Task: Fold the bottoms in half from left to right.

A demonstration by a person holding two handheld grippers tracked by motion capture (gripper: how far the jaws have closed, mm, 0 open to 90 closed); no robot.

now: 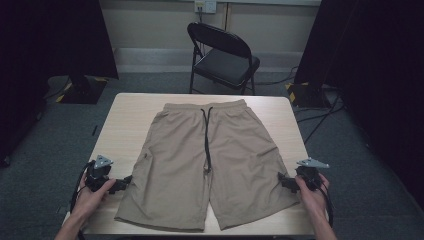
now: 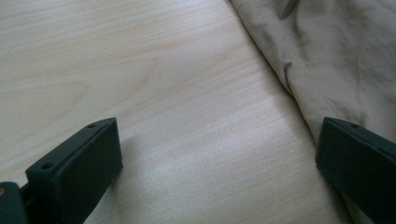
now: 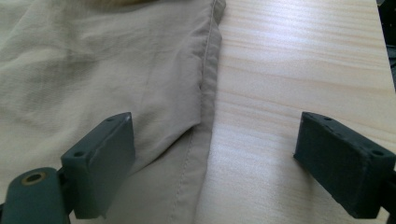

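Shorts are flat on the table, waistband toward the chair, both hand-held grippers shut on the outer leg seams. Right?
One thing is off: neither is shut. In the left gripper view and the right gripper view the jaws stand wide apart. The left hand-held gripper and right hand-held gripper sit open at the outer edges of the shorts. The rest holds on the table.
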